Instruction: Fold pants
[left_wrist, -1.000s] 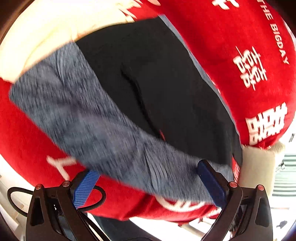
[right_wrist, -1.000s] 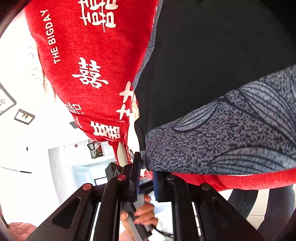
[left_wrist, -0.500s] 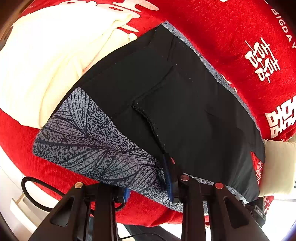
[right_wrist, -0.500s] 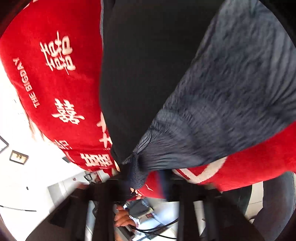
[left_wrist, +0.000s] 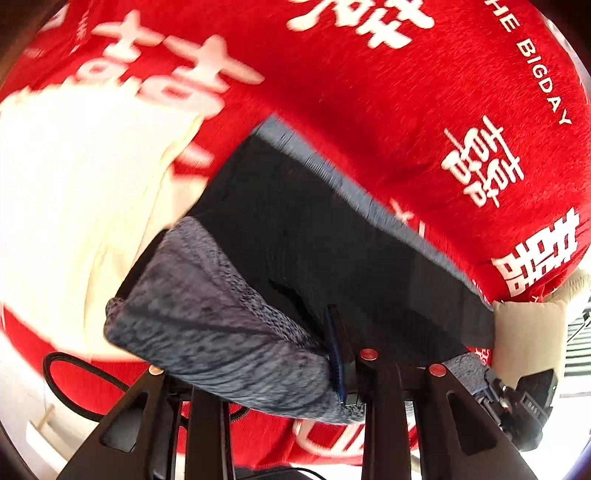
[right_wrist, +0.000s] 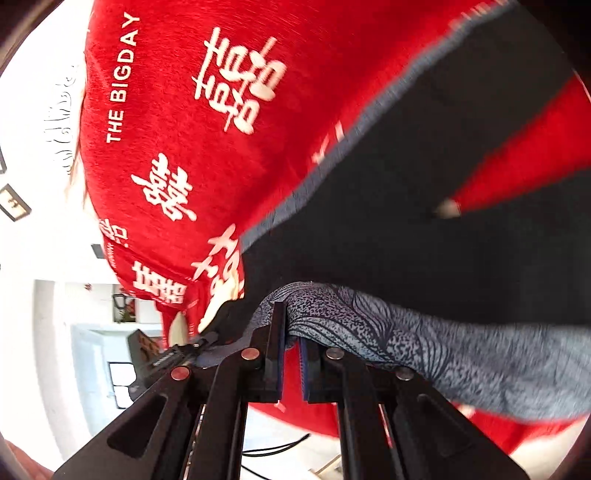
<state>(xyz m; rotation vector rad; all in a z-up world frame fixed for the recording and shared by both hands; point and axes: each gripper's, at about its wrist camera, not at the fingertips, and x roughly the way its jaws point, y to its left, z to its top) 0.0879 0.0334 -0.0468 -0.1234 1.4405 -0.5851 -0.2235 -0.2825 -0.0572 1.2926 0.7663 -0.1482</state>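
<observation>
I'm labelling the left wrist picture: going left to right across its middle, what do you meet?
Cream cloth → grey patterned hem of the pants → black part of the pants → red blanket with white lettering.

The pants (left_wrist: 351, 240) lie across the printed blanket (left_wrist: 369, 92), their near hem lifted off it. A pale cloth (left_wrist: 74, 184) lies on the blanket to their left.
</observation>
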